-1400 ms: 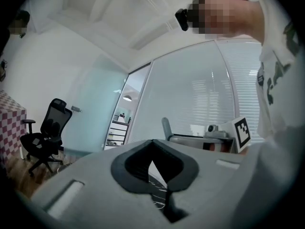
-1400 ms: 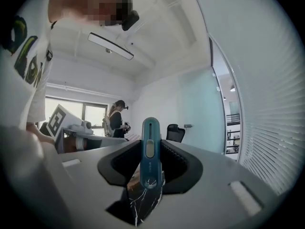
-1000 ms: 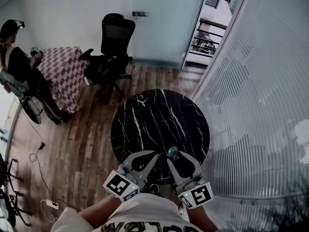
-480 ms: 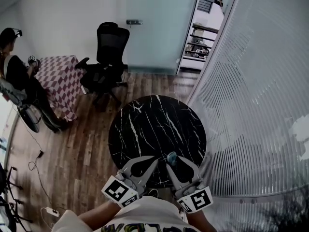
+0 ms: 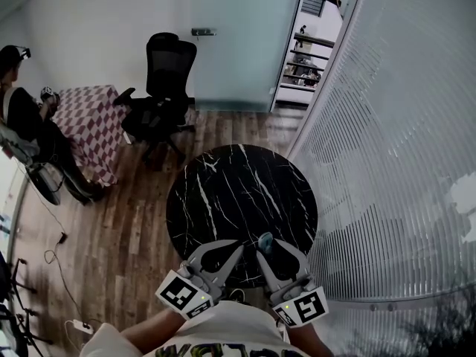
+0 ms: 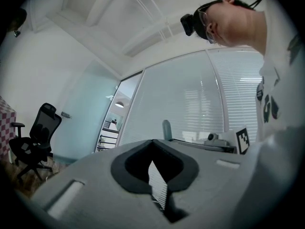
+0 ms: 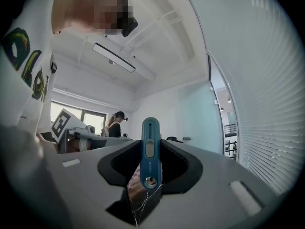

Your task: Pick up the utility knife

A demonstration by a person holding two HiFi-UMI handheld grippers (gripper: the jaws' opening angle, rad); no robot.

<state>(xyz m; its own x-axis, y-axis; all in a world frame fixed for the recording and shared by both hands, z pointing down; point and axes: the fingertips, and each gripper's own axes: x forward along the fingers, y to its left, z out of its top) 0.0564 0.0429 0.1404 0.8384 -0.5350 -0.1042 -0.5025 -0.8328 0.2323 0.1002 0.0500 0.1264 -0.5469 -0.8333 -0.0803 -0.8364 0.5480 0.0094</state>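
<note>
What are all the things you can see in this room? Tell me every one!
table: 1, black with white veins, round, middle of the wood floor
utility knife: 1, blue, clamped in the right tongs
office chair: 1, black, behind the table
checked table: 1, red and white, far left
seated person: 1, dark clothes, beside the checked table
power strip: 1, white, floor, lower left
left tongs: 1, grey, shut, empty
right tongs: 1, grey, shut on the knife

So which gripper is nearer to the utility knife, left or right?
Right. The right gripper is shut on the utility knife, which sits between its jaws. The left gripper holds nothing and hangs beside it, apart from the knife.
</note>
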